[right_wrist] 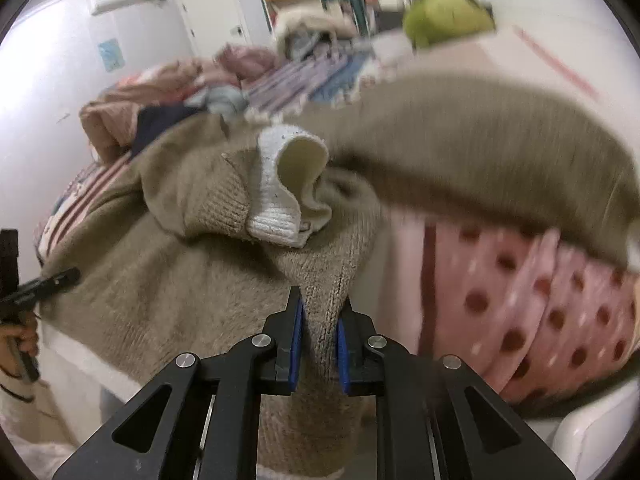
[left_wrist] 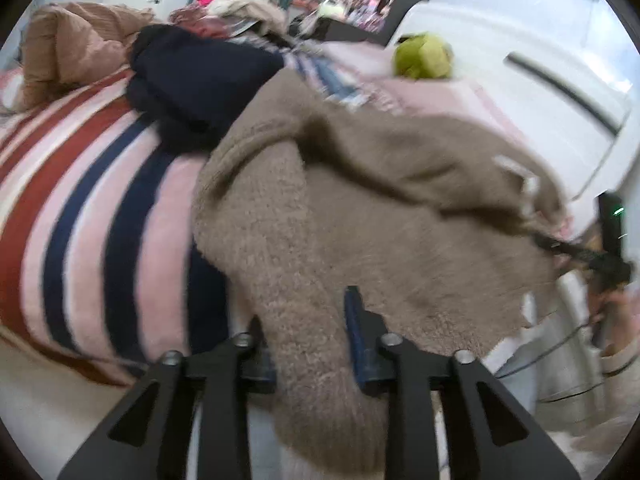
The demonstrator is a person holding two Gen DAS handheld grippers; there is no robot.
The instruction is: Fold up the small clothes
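Both grippers are pinching one tan sweater [left_wrist: 360, 216] over the bed: the left gripper [left_wrist: 310, 332] is clamping a thick fold, and the right gripper [right_wrist: 319, 330] is squeezing a knit edge. Its white cuff [right_wrist: 288, 184] is curling on top, above a striped blanket [left_wrist: 92, 200] and dotted pink fabric [right_wrist: 532, 312]. A green toy [left_wrist: 424, 60] is lying behind.

The bed [left_wrist: 100, 184] wears a cover striped in pink, white, rust red and navy. A beige knitted sweater [left_wrist: 340, 216] lies spread over its near edge, partly lifted. Behind that sits a dark navy garment [left_wrist: 192, 76], and further back a crumpled tan-brown one [left_wrist: 68, 44] (corduroy, by the look). A green soft lump [left_wrist: 424, 58] rests on the pale pink part near the far side. More mixed clothes [left_wrist: 240, 12] are heaped at the back.
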